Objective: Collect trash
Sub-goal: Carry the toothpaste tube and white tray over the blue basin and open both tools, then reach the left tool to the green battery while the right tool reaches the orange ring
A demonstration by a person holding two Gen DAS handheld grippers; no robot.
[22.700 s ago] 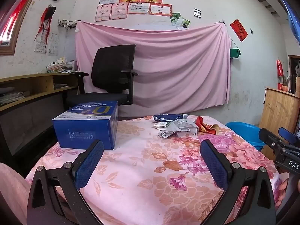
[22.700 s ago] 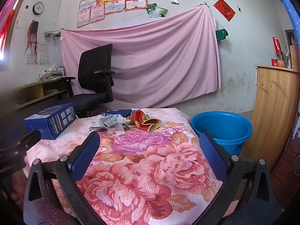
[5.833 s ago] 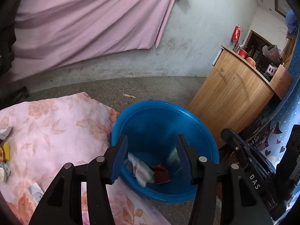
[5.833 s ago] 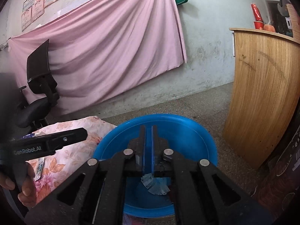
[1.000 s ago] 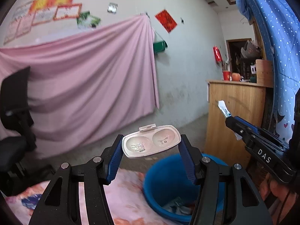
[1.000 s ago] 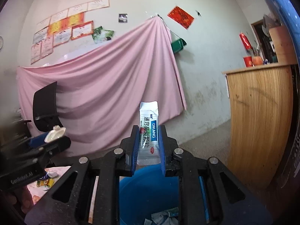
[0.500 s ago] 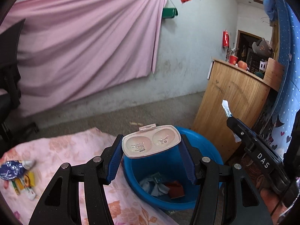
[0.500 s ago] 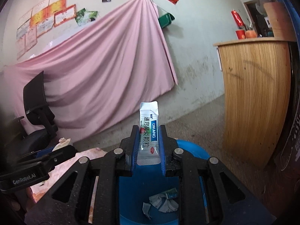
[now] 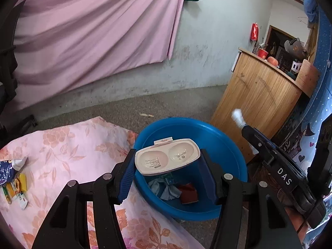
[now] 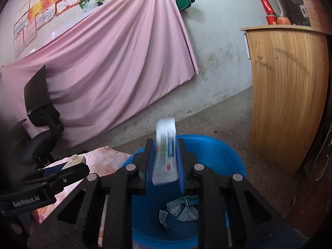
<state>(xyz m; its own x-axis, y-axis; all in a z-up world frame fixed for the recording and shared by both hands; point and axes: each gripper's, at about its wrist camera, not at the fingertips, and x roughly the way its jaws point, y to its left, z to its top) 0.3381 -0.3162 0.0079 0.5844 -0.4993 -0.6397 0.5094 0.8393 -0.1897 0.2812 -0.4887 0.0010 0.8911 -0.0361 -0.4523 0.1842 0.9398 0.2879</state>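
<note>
Hovering above the blue plastic basin (image 9: 226, 143), both grippers carry trash ready to drop. The left gripper (image 9: 167, 172) holds a white twin-cup plastic tray (image 9: 167, 155) pinched by its short ends between moderately spread jaws, directly over the near-left part of the basin, close to the edge of the floral-clothed table (image 9: 68, 145). The right gripper (image 10: 165, 159) has its jaws narrow, with a white sachet (image 10: 166, 149) standing upright between them; the sachet is blurred, so whether it is clamped or already slipping cannot be told.

The main risk, judging from the layout, is a miss: the tray is wide and light, held near the basin's rim on the table side, so on release it could tip, glance off the rim and land on the table or floor. The sachet sits more centrally over the basin, though it could cling to a pad rather than fall. Crumpled wrappers (image 10: 182, 207) already lie at the bottom.

Both grippers tilt forward and downward towards the basin, the right one to the right of the left. More wrappers (image 9: 14, 180) wait at the far left of the table.
</note>
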